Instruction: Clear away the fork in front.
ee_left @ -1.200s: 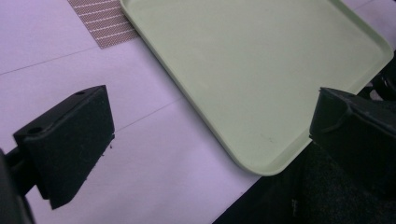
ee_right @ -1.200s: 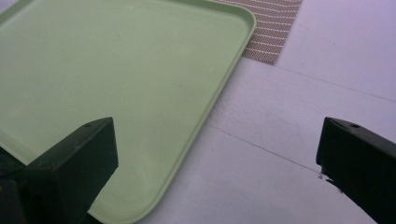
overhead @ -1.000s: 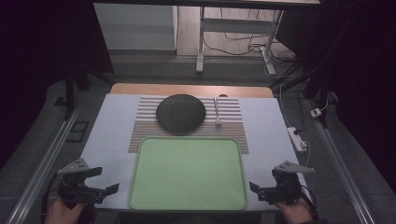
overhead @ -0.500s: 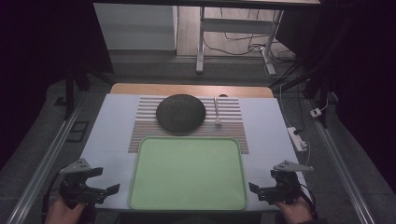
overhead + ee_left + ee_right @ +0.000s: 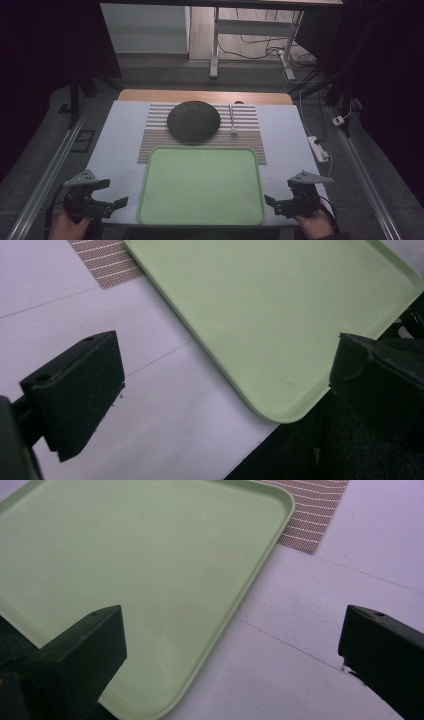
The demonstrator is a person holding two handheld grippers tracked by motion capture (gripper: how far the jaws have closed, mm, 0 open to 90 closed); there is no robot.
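Two grippers: left gripper (image 5: 107, 196) and right gripper (image 5: 279, 202) sat at the near corners of the table, one on each side of the green tray (image 5: 201, 184), both pointing inward at it.
Left jaws: spread wide and holding nothing; in the left gripper view the left gripper (image 5: 220, 380) framed the tray's near left corner (image 5: 280, 415), which lay between the jaws and a little ahead.
Right jaws: equally wide apart and empty; in the right gripper view the right gripper (image 5: 230, 655) looked across the tray's near right corner (image 5: 160, 712), with the rim running away up the frame.
Tray position: flat on the white table surface (image 5: 295, 135), centred at the near edge, its far edge lying over the striped mat (image 5: 200, 131).
Tray long axis: it ran left to right across the table, so each short side faced one gripper.
Nearer hand: neither; both stood just beside their own short side, apart from it and about equally close.
Deciding relation: the rim lay inward from each pair of jaws, so a straight inward move looked likely to bring each gripper onto its side of the tray.
Other things: a dark round plate (image 5: 193, 120) and a small spoon (image 5: 232, 121) rested on the mat beyond the tray, well apart from both grippers.
Judgement: a two-handed grasp of the tray seemed the likely step in hand, not yet begun.
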